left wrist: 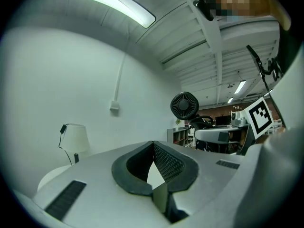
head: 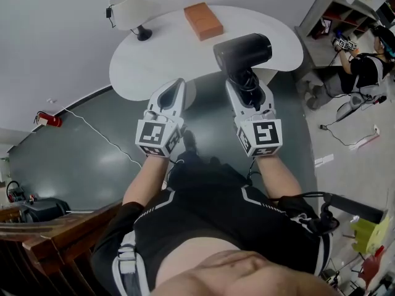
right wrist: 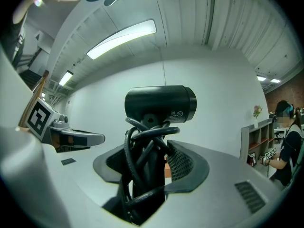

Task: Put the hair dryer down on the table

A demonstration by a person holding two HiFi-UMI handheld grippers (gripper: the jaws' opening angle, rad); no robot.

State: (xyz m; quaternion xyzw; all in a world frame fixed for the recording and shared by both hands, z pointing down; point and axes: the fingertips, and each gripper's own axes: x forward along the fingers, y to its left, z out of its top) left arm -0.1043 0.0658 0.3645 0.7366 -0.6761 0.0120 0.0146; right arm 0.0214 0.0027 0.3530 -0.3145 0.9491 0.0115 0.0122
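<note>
Here the right gripper clamps the hair dryer by its cord-wrapped handle, barrel above the jaws

we are looking down at a white round table that is carrying two things: a lamp with a white shade by its left edge, and an orange-brown box (lying flat) further back.

White walls and a strip light surround a dark floor and shelves.
</note>
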